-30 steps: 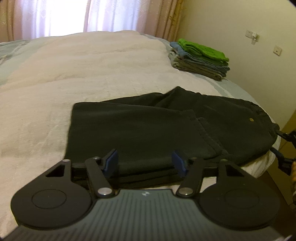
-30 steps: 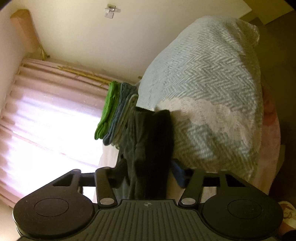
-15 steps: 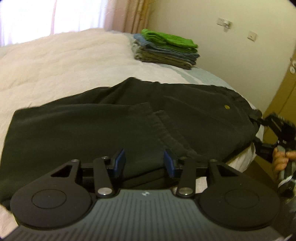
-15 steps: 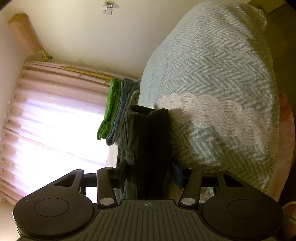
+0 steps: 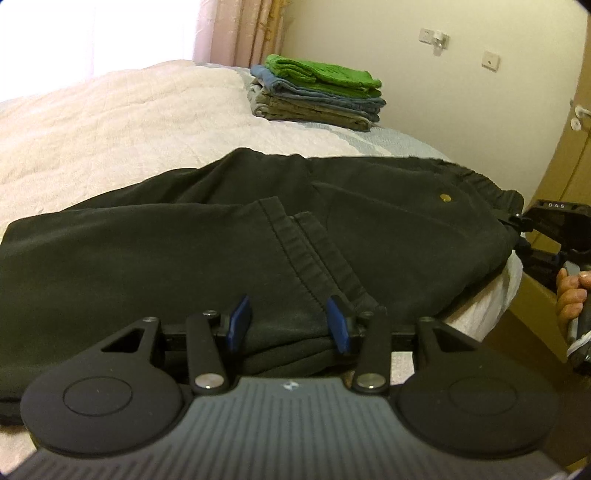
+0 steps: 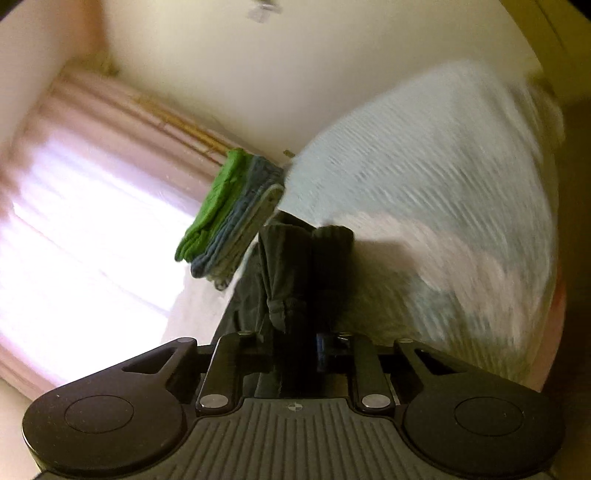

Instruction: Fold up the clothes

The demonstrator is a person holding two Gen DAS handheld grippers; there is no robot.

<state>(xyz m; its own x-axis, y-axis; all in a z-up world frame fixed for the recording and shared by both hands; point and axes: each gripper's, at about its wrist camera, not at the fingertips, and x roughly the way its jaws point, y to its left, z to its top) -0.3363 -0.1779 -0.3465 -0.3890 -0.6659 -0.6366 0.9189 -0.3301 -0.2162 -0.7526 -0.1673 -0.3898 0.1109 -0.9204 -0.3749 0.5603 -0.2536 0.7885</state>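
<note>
Black trousers lie folded across the near edge of the bed, waistband to the right. My left gripper sits at the near folded edge, its blue pads closed in on a thick bunch of the cloth. At the waistband end, my right gripper holds the cloth, with a person's hand on its handle. The blurred right wrist view shows that gripper shut on the trousers, which stretch away from it.
A stack of folded clothes, green on top, sits at the far right side of the bed; it also shows in the right wrist view. A curtained window lies behind, a door to the right.
My left gripper's fingers have narrowed onto the trouser edge and it has shifted right. The right gripper's fingers have closed tighter on the waistband, and its view has swung and blurred.
</note>
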